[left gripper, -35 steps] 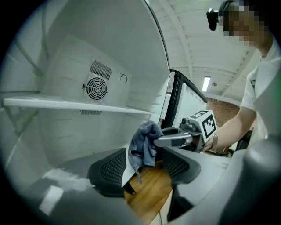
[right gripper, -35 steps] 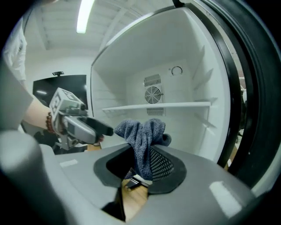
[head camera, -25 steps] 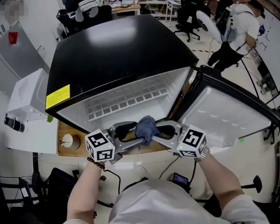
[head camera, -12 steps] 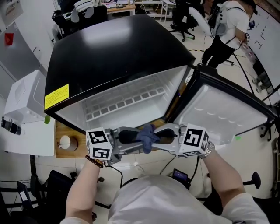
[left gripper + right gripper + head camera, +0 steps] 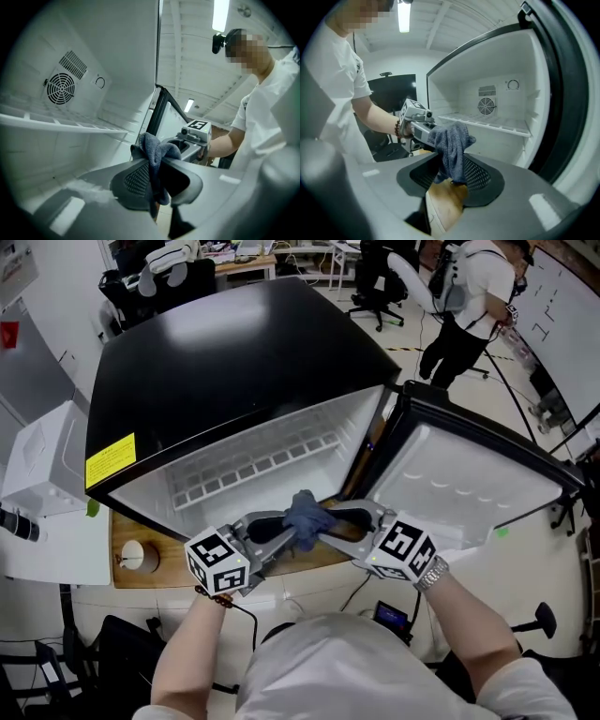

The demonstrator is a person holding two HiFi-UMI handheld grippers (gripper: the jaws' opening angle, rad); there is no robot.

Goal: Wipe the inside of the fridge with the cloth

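Hidden: in the head view the cloth (image 5: 305,514) bunches over the spot where both grippers' tips meet, so no pad contact can be read there; the cloth's lower end disappears down between the jaws in both gripper views.
Left jaws: the left gripper (image 5: 157,187) has just been closing and now pinches the cloth between its pads, with a fold standing up above them.
Right jaws: the right gripper (image 5: 450,180) has just been opening; its jaws stand apart, and the cloth hangs in the gap against one meshed pad.
Seen through the gap: a wooden board (image 5: 443,201).
Cloth's place: between the two facing grippers, just in front of the fridge (image 5: 234,362) opening, not on any inner wall.
Fridge: its door (image 5: 469,484) is swung wide; a white shelf (image 5: 487,123) crosses the interior.
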